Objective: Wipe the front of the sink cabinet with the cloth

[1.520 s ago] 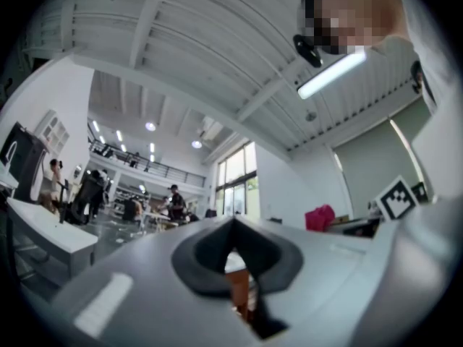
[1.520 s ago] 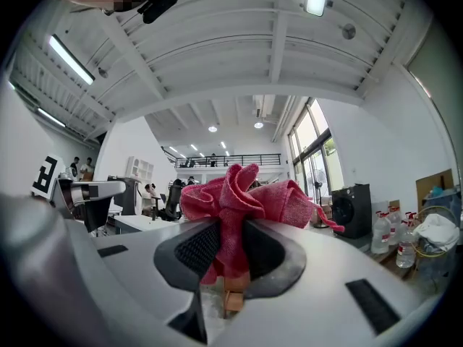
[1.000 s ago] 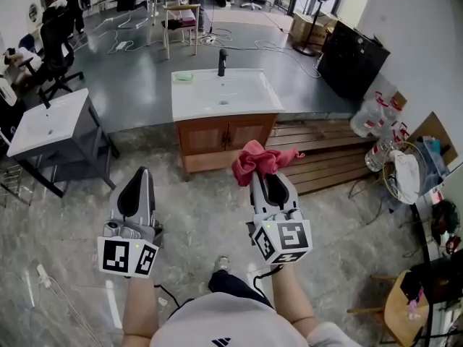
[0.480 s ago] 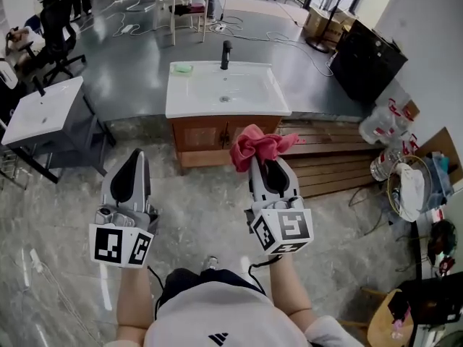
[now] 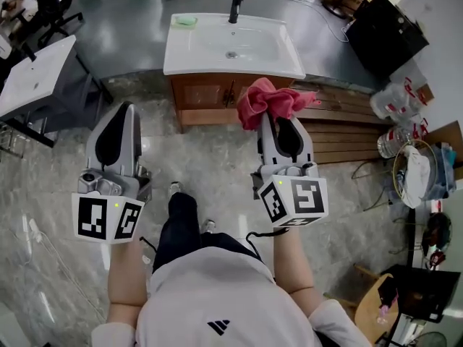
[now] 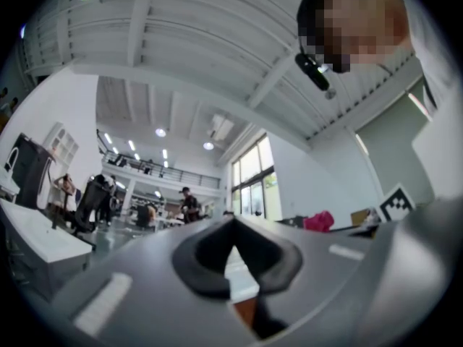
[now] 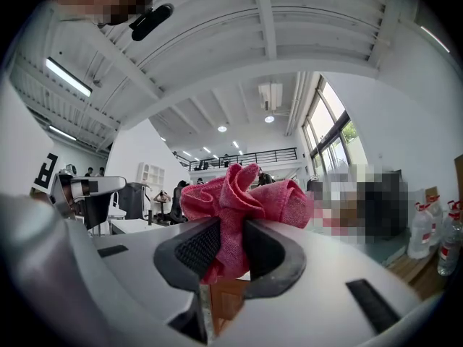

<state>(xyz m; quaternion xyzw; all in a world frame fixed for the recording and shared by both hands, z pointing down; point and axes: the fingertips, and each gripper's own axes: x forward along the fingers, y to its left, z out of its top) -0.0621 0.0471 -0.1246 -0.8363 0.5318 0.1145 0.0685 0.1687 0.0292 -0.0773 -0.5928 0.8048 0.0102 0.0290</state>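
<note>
Gripping a bunched red cloth (image 5: 269, 100) tight in its jaws, the right gripper (image 5: 273, 118) points toward 12 o'clock. At its 9 o'clock, the left gripper (image 5: 124, 110) has its jaws pressed together on nothing. Beyond the cloth, toward 11 o'clock, stands the wooden sink cabinet (image 5: 210, 96) under its white sink (image 5: 181, 56).

Marbled grey floor (image 5: 210, 172) carries the sink cabinet (image 5: 206, 96), a wooden pallet (image 5: 347, 121) just beside it, and a second washstand (image 5: 32, 82) left.
</note>
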